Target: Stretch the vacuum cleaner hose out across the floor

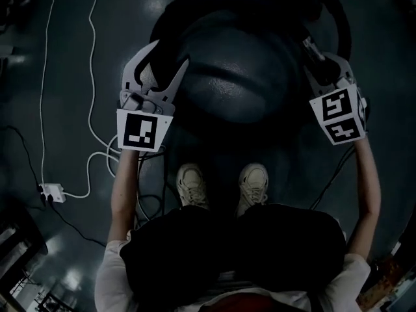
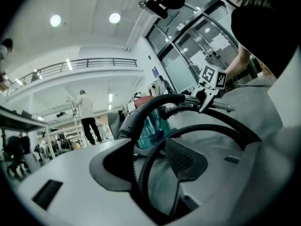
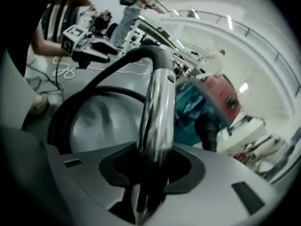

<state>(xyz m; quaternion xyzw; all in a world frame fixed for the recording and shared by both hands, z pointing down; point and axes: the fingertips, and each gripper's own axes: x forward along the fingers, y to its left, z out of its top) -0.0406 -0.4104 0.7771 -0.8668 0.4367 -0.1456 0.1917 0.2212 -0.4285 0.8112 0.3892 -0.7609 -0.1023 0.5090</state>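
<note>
Hose [image 2: 140, 173] runs between your left fingers [image 2: 186, 160]; they stand apart, not pinching it. Right fingers [image 3: 190, 168] are clamped on the chrome wand [image 3: 157, 112]. Beyond both, the hose curls in loops beside the cleaner body [image 3: 221, 98], over the floor [image 1: 65, 57] ahead of your shoes [image 1: 192, 186]. Judgement: pickup half done, no stretch yet; the entire pull-out remains.

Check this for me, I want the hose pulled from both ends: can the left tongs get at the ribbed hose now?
Probably yes: the ribbed hose runs between the jaws of the left tongs, with nothing in front of it. Whether they press on it, I cannot tell.
</note>
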